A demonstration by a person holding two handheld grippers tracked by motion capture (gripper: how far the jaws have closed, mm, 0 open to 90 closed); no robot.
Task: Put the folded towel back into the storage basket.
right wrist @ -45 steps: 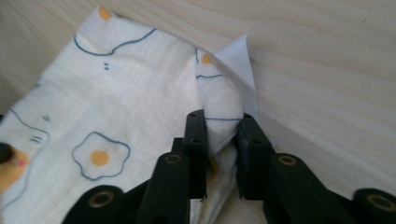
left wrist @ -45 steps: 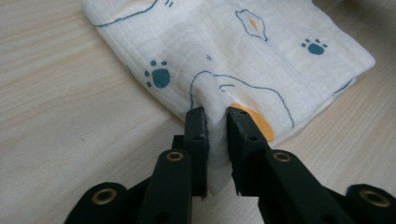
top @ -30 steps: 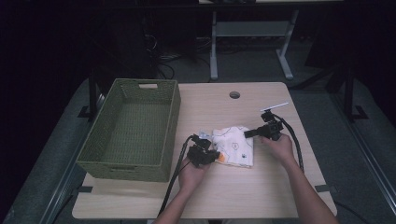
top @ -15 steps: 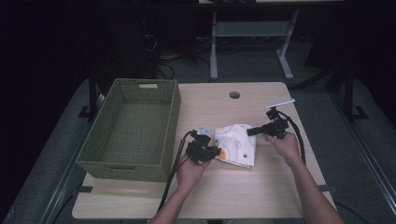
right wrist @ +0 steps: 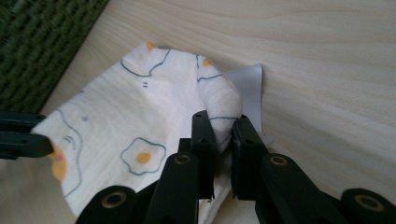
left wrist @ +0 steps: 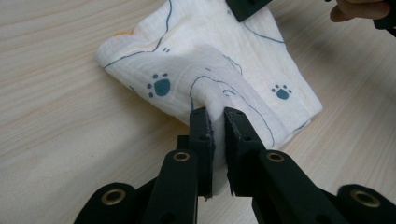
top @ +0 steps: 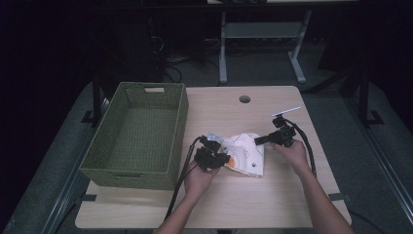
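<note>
A white cloth printed with paw marks and fried eggs lies folded on the wooden table. In the left gripper view the cloth bunches up between the jaws, and my left gripper is shut on a pinched fold at its near edge. My left gripper sits at the cloth's left side in the high view. My right gripper is shut on a raised fold of the cloth beside a white label. In the high view my right gripper holds the cloth's right upper edge.
A green woven basket stands on the left part of the table, close to the cloth; its weave appears in the right gripper view. A round cable hole lies at the table's far side. Black cables trail from both grippers.
The cloth has shifted slightly left and looks more gathered between the two grippers. Both hands have barely moved.
</note>
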